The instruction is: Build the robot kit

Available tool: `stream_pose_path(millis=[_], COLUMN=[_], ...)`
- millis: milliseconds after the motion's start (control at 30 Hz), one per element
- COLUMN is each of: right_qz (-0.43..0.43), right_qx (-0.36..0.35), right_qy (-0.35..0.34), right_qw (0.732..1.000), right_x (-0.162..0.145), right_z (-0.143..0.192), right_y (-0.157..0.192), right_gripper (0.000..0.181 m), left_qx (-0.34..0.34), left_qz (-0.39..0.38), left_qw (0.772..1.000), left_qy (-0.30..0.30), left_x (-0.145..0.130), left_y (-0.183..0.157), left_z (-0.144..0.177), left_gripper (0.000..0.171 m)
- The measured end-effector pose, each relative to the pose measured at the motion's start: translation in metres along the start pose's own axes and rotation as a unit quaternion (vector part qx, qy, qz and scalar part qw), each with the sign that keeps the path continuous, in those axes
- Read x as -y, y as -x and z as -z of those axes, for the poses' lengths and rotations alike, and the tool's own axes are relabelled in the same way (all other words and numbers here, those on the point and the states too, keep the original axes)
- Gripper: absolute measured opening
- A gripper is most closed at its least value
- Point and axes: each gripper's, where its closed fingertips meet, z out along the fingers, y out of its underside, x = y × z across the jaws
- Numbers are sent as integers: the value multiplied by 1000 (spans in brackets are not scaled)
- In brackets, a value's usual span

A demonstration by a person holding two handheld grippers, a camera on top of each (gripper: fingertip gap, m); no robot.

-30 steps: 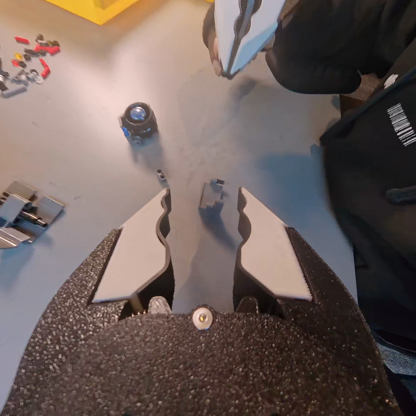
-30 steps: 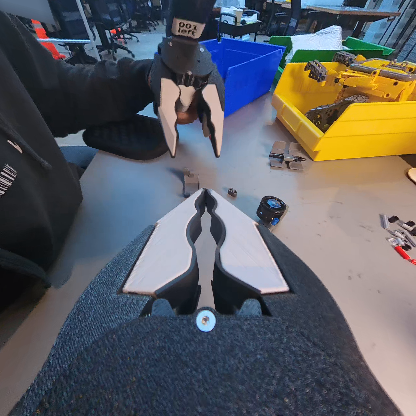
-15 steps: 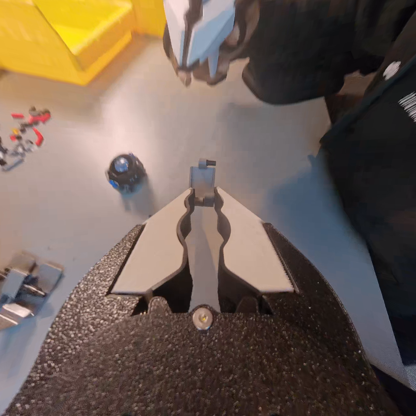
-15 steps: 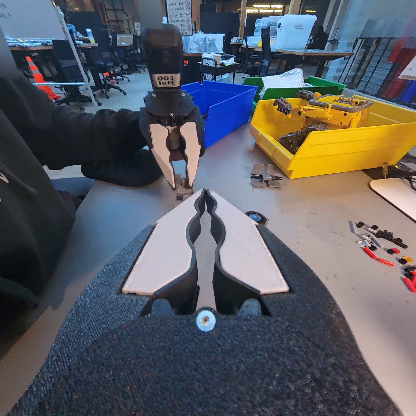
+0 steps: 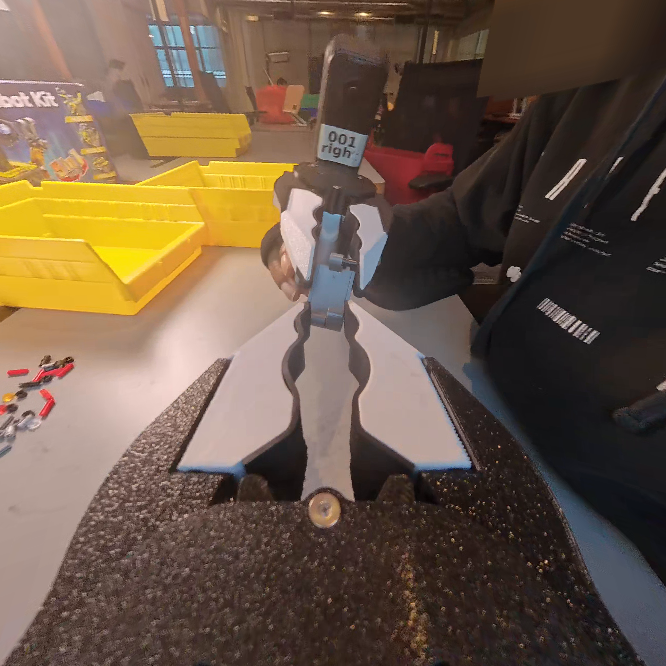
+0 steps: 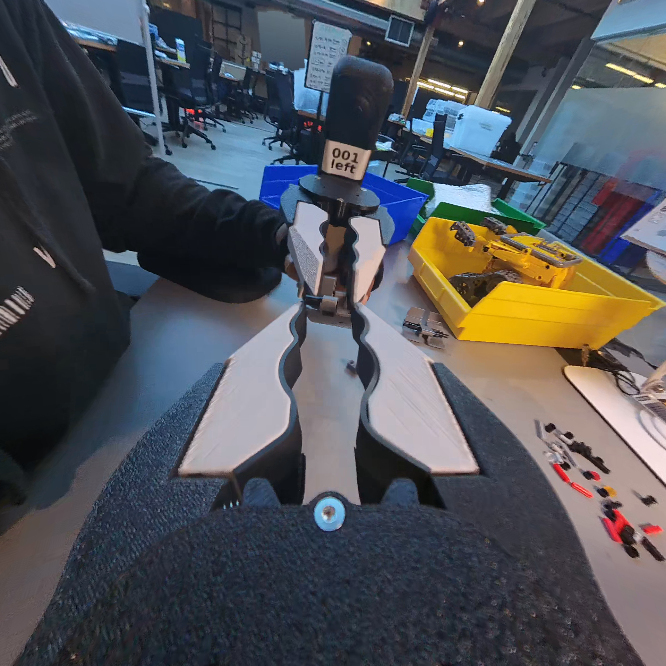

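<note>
A small grey brick piece [image 5: 329, 284] with a black pin on its side is held in the air above the grey table [image 5: 144, 346]. My left gripper [image 5: 326, 313] is shut on its near end. My right gripper [image 6: 328, 311] faces it from the opposite side, its fingertips pressed against the sides of the same piece [image 6: 329, 306]. Each gripper shows in the other's view: the right gripper [image 5: 333, 286] and the left gripper [image 6: 333, 297], each held by a hand in a black sleeve.
Empty yellow bins [image 5: 90, 259] stand at the far left. A yellow bin [image 6: 540, 310] holds a yellow model vehicle, with blue [image 6: 389, 205] and green [image 6: 468, 212] bins behind. A grey assembly [image 6: 423, 326], a tiny dark piece [image 6: 350, 365] and loose red and black parts [image 6: 594, 486] lie on the table.
My left gripper closed on the grey piece and lifted it off the table. My right gripper, shut before, has opened to the piece's width and come onto its far end.
</note>
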Motion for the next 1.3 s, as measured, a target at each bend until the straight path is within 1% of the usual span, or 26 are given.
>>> stream_pose_path(millis=[67,100,167,233,267,333,400,433,533,600,667,733,800,933,1000,1100,1133,1167,1233,1267,1300], right_qz=[24,40,73,94,104,132,169,188,228,252,265,255,227,193,193,210,217,223,215,203,195], right_qx=[-39,-63,-99,-126,-147,-162,-178,-187,-200,-192,-160,-135,-110,-106,-113,-118,-113,-106,-87,-73,-64], right_qy=[12,22,30,31,33,43,59,64,76,85,95,96,100,101,104,101,102,105,112,121,130], right_qw=[999,997,992,987,983,977,968,962,950,945,946,952,963,970,969,965,964,963,966,969,970], right_x=[-5,-8,-11,-9,-8,-9,-12,-13,-17,-22,-28,-32,-36,-37,-39,-35,-35,-36,-39,-42,-44], right_z=[-2,-2,-2,-4,-5,-10,-16,-18,-20,-22,-26,-28,-27,-19,-20,-27,-30,-32,-34,-33,-32], right_y=[-9,-16,-24,-28,-32,-31,-29,-29,-28,-24,-15,-9,-6,-13,-16,-14,-11,-9,-3,-1,0], right_gripper=[25,25,25,25,25,25,25,25,25,25,23,24,25,25,25,31,26,13,4,2,2], left_qx=[30,42,66,84,82,84,79,78,76,81,78,67,64,68,61,36,27,20,14,16,32], left_qz=[14,31,67,106,128,160,174,183,197,179,169,166,171,206,228,248,251,255,258,255,249], left_qw=[999,999,996,991,988,983,981,979,977,980,982,984,983,976,972,968,968,967,966,967,968], left_qy=[-9,-11,-6,-20,-30,-35,-38,-40,-28,-9,-4,8,17,14,10,11,9,6,10,16,26], left_x=[-3,-5,-12,-13,-12,-12,-12,-13,-19,-24,-25,-29,-34,-36,-37,-40,-40,-38,-39,-41,-44], left_y=[10,15,25,34,36,39,39,40,41,40,40,38,38,44,44,37,34,32,30,30,33], left_z=[6,10,18,22,21,17,13,13,14,15,18,20,22,26,25,16,12,10,8,8,11], left_gripper=[21,27,29,28,28,25,20,14,11,11,9,8,6,6,7,6,6,7,7,7,14])
